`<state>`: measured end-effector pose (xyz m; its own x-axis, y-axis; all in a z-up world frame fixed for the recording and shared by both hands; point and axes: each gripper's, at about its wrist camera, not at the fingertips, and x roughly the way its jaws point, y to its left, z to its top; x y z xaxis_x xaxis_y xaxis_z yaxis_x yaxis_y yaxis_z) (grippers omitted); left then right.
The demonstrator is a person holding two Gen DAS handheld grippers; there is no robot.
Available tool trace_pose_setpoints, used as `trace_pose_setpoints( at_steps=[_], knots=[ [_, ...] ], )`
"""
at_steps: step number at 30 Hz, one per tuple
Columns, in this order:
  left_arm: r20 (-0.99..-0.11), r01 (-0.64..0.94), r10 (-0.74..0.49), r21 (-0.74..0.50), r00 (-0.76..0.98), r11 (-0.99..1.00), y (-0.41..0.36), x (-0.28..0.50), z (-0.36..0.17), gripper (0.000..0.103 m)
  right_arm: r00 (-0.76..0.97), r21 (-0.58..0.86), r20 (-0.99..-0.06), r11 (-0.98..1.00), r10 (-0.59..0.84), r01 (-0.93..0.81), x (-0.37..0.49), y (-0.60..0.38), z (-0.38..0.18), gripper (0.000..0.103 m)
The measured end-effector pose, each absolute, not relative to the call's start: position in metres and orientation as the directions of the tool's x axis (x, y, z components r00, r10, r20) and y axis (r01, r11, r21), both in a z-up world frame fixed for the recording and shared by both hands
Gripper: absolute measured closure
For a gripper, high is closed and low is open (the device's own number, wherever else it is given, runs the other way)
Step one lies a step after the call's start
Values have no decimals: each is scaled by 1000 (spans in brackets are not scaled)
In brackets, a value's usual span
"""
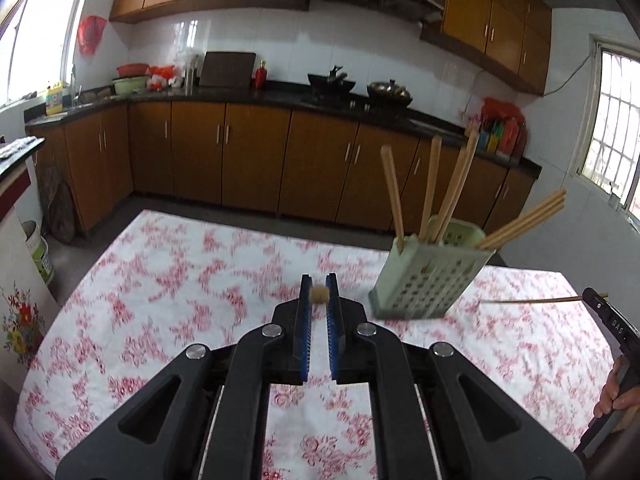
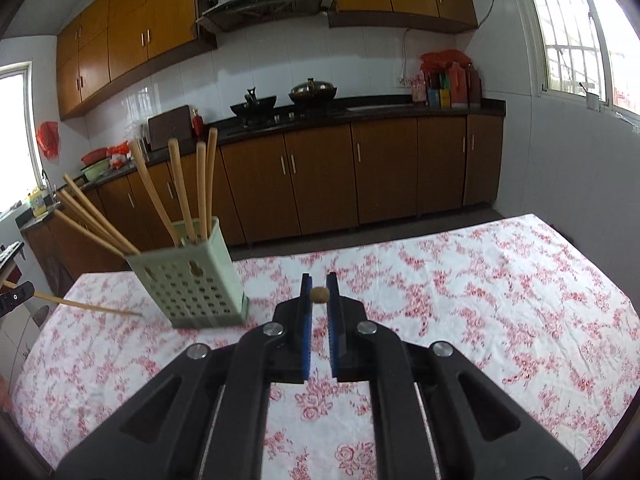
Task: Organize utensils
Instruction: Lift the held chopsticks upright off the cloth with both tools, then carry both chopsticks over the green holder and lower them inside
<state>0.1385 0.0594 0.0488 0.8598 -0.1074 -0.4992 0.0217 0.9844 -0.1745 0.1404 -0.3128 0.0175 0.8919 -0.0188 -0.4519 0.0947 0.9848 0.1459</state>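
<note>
Between each gripper's fingers, left gripper (image 1: 320, 294) and right gripper (image 2: 320, 294), a chopstick is pinched end-on; the pale green holder (image 2: 192, 276) stands near the bench (image 2: 480, 280) edge, bristling with chopsticks (image 2: 180, 188).

Daylight admitted through barred window (image 2: 568, 36), blown out to white. Glare seen on white wall tiles (image 1: 248, 40). Floral-clothed desk (image 1: 180, 272) and pale green perforated plastic holder (image 1: 424, 276) smeared by motion blur. Strong fisheye bending, dark vignette at corners.
</note>
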Motion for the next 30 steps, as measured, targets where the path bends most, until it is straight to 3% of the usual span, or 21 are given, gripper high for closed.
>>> trace_pose_setpoints(
  at_steps=[11,16,23,30],
  knots=[
    [-436,65,-123,-144,891,987,52,136,82,96,919,144,-395,988,7,54,140,-307,57,95],
    [-401,111,-167,-158,901,981,45,128,103,96,922,208,-372,978,103,-25,135,-302,88,95],
    [-340,219,-270,-179,901,959,20,113,144,96,929,267,-264,945,258,-187,117,-287,151,95],
    [-234,242,-279,-176,931,954,-1,118,182,96,951,224,-150,946,272,-235,115,-263,192,95]
  ],
)
